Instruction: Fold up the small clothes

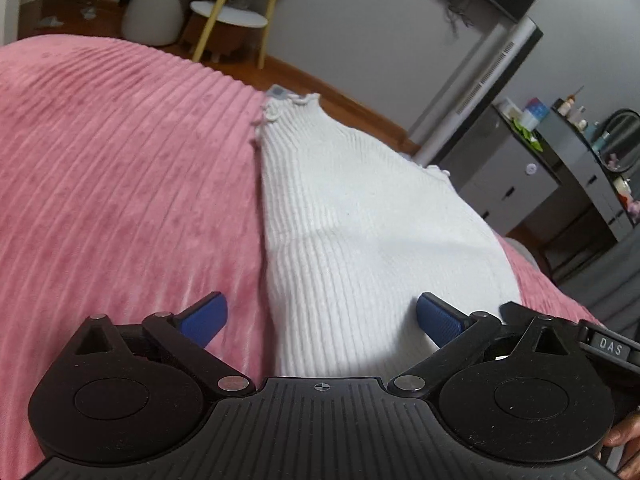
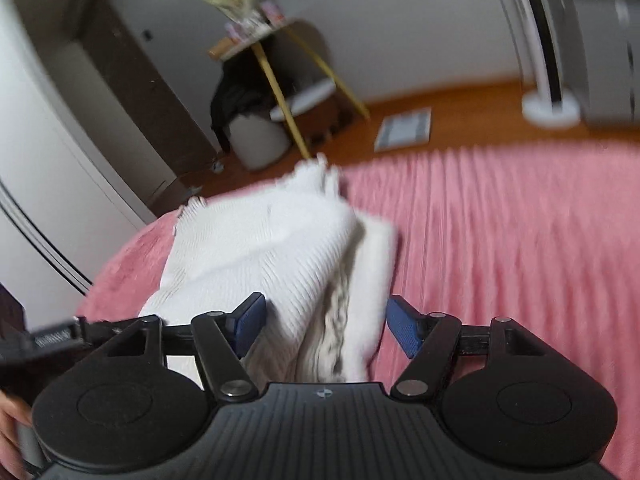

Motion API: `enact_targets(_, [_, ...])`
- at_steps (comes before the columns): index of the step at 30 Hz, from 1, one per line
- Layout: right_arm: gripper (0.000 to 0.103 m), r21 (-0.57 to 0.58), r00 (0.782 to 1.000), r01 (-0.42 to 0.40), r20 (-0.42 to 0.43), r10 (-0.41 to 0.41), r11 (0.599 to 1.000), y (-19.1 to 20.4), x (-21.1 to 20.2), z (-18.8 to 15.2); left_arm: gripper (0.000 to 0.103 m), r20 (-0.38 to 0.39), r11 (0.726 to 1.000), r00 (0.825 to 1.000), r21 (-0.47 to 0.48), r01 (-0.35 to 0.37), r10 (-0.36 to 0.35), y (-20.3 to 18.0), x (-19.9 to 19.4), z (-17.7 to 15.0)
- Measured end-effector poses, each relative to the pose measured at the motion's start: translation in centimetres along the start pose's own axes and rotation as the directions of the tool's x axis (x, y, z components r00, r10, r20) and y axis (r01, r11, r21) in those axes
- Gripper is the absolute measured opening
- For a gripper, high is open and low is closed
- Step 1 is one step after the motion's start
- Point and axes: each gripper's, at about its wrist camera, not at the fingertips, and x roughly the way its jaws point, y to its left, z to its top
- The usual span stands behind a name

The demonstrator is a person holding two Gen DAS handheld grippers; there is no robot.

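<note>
The white top (image 1: 360, 216) lies near the edge of the pink bedspread (image 1: 120, 160), one side doubled over; that loose fold (image 2: 340, 280) could slump open, since the right gripper (image 2: 324, 326) stands parted around it without pressing; the left gripper (image 1: 322, 322) gapes wide, empty; one top, two grippers, one bedspread.

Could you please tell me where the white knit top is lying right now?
The white top lies on the pink blanket, right of centre in the left wrist view and centre-left in the right, near the bed's edge.
</note>
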Motion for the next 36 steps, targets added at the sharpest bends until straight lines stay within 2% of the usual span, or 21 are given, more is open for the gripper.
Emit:
enact_targets(3, [0.068,0.111,0.996,-0.077,-0.039,0.082,0.991,-1.1,1.3,0.2,0.099,-0.005,0.999,0.999,-0.026,0.047,-0.047,-0.4,0.4,0.3])
enact_targets(6, [0.068,0.09,0.994,-0.089,-0.055,0.095,0.992,-0.8,2.1,0.1,0.095,-0.007,0.998,1.0,0.062,0.005,-0.004,-1.7,2.0,0.1])
enact_targets(8, [0.062,0.08,0.994,-0.087,-0.056,0.091,0.993,-0.6,2.9,-0.1,0.082,-0.003,0.998,1.0,0.063,-0.004,0.004,-2.1,1.9,0.1])
enact_targets(9, [0.054,0.081,0.994,-0.088,-0.052,0.092,0.993,-0.6,3.0,0.0,0.076,0.005,0.998,1.0,0.057,-0.006,0.005,-2.1,1.7,0.3])
enact_targets(11, [0.046,0.074,0.994,-0.095,-0.041,0.099,0.993,-0.2,2.9,-0.2,0.059,0.014,0.997,1.0,0.081,-0.011,0.01,-2.6,1.1,0.4])
enact_targets(14, [0.041,0.025,0.997,-0.076,-0.02,0.077,0.997,1.1,2.3,-0.4,0.047,0.016,0.992,0.999,0.119,-0.043,0.041,-3.4,0.2,0.6])
enact_targets(17, [0.038,0.003,0.998,-0.069,0.007,0.069,0.998,2.2,1.4,-0.3,0.044,0.019,0.987,0.998,0.145,-0.069,0.067,-3.8,-1.3,0.6])
enact_targets(20, [0.037,-0.009,0.995,-0.093,0.029,0.094,0.996,3.8,0.4,-0.2,0.043,0.033,0.975,0.993,0.186,-0.119,0.115,-4.6,-3.2,0.4])
enact_targets(24, [0.036,-0.065,0.99,-0.138,0.004,0.139,0.988,6.7,-0.6,-0.7,0.044,0.042,0.962,0.984,0.207,-0.177,0.172,-4.0,-6.3,-0.1])
enact_targets(26, [0.036,-0.126,0.988,-0.151,-0.004,0.151,0.98,8.2,-0.9,-1.5,0.051,0.039,0.953,0.977,0.212,-0.214,0.211,-3.0,-7.3,-1.0])
enact_targets(28, [0.041,-0.166,0.991,-0.136,-0.038,0.131,0.977,9.1,-0.5,-2.4,0.062,0.013,0.921,0.953,0.255,-0.294,0.301,-2.3,-7.6,-2.2])
enact_targets(29, [0.042,-0.187,0.993,-0.108,-0.062,0.098,0.976,9.5,-0.3,-2.7,0.064,0.028,0.906,0.943,0.272,-0.326,0.331,-2.1,-8.2,-2.6])
enact_targets(30, [0.045,-0.213,0.997,-0.062,-0.053,0.052,0.975,9.9,-0.6,-3.0,0.066,0.074,0.892,0.934,0.28,-0.355,0.349,-1.9,-9.1,-3.0])
enact_targets(31, [0.045,-0.252,1.0,-0.019,-0.013,0.016,0.968,10.4,-1.2,-3.2,0.075,0.123,0.876,0.918,0.276,-0.397,0.377,-1.7,-9.8,-3.1])
enact_targets(32, [0.045,-0.289,0.999,0.019,0.04,-0.008,0.957,11.0,-2.0,-3.5,0.08,0.175,0.86,0.896,0.256,-0.442,0.408,-1.7,-10.2,-2.9])
enact_targets(33, [0.045,-0.317,0.995,0.055,0.092,-0.027,0.947,11.8,-2.6,-3.7,0.08,0.223,0.852,0.876,0.225,-0.473,0.428,-1.7,-10.4,-2.6])
enact_targets(34, [0.043,-0.336,0.99,0.082,0.132,-0.04,0.938,12.7,-2.9,-3.8,0.081,0.249,0.854,0.864,0.185,-0.486,0.437,-1.7,-10.3,-2.1])
enact_targets(36, [0.036,-0.362,0.984,0.108,0.17,-0.048,0.926,14.9,-2.3,-3.9,0.082,0.24,0.883,0.877,0.121,-0.453,0.416,-1.7,-9.3,-0.9])
